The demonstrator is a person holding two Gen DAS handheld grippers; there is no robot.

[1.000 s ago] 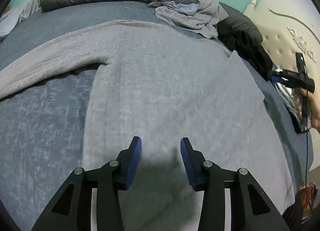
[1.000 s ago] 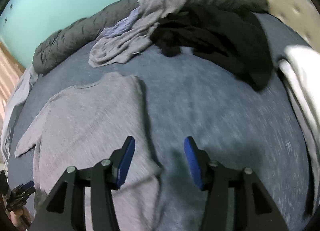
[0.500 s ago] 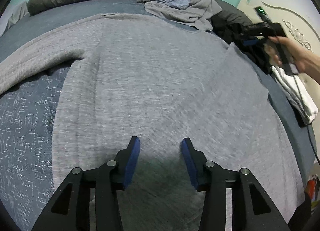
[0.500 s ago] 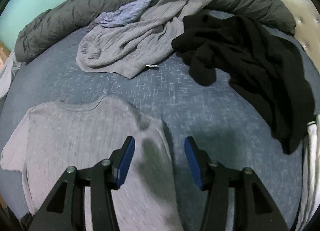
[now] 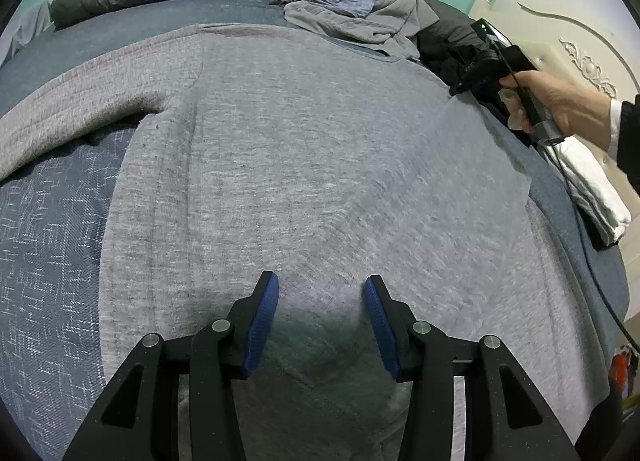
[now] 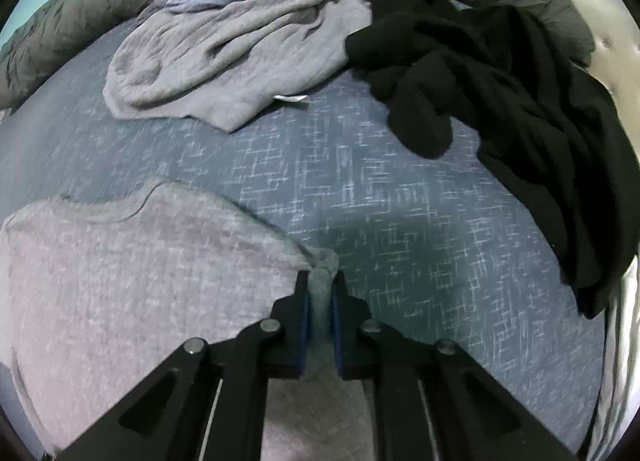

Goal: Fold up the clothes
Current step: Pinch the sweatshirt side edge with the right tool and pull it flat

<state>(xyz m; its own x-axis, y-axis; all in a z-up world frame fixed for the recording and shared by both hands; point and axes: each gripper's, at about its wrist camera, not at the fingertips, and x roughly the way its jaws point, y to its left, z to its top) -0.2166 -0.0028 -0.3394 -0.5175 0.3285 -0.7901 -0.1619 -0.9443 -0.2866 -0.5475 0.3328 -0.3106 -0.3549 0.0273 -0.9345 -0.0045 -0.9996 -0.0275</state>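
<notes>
Right gripper (image 6: pixel 320 301) pinches the grey shirt's (image 5: pixel 320 165) shoulder corner on the bed (image 6: pixel 400 201); left gripper (image 5: pixel 321 301) (jaws spread, holding nothing) hovers over its hem

left hand-held gripper (image 5: pixel 321 293) jaws apart; right hand-held gripper (image 6: pixel 320 293) jaws clamped

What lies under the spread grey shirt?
The blue patterned bedsheet shows around the grey shirt, so it lies beneath. Anything else under the shirt is hidden by the fabric.

right gripper (image 6: pixel 320 293) now pinched shut on grey shirt (image 6: pixel 132 273) shoulder corner, jaws earlier spread above the bedsheet
</notes>
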